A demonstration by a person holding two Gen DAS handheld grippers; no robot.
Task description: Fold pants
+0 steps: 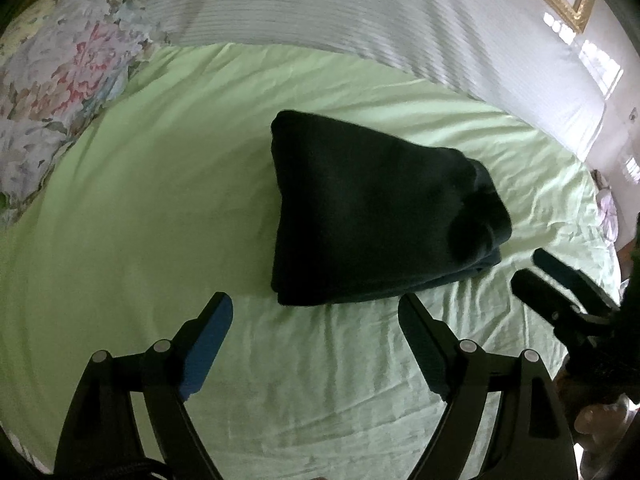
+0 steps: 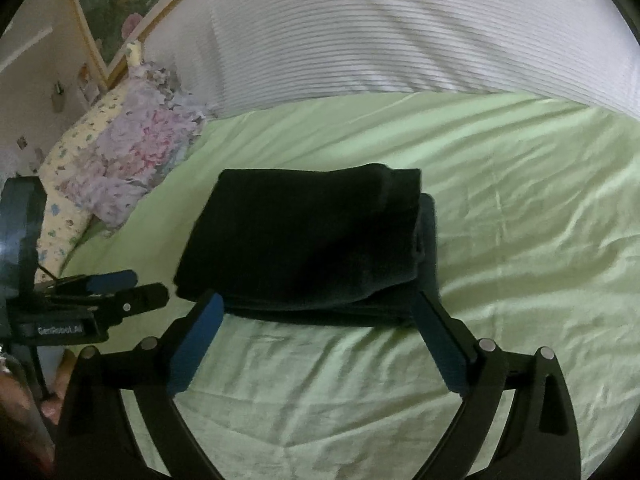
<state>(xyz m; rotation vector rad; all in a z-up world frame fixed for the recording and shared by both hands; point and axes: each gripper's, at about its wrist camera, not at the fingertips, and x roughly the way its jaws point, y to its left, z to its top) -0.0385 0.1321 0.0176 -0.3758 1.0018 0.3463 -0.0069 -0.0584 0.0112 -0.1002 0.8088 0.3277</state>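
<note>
A bed fills both views, covered by a pale green sheet (image 1: 168,184) creased with soft wrinkles directly ahead of the tool. Beyond the sheet, a white ribbed bedspread or pillow (image 2: 400,40) runs across the far side. To the far left lies floral-patterned bedding (image 1: 60,80) in pink, grey and blue, with a yellow printed pillow (image 2: 68,200) beside it. A gilt-framed painting (image 2: 116,4), seemingly of flowers and greenery, hangs on the pale wall (image 2: 36,80) behind. Bright daylight falls in patches on the wall at the far right (image 1: 600,68).
</note>
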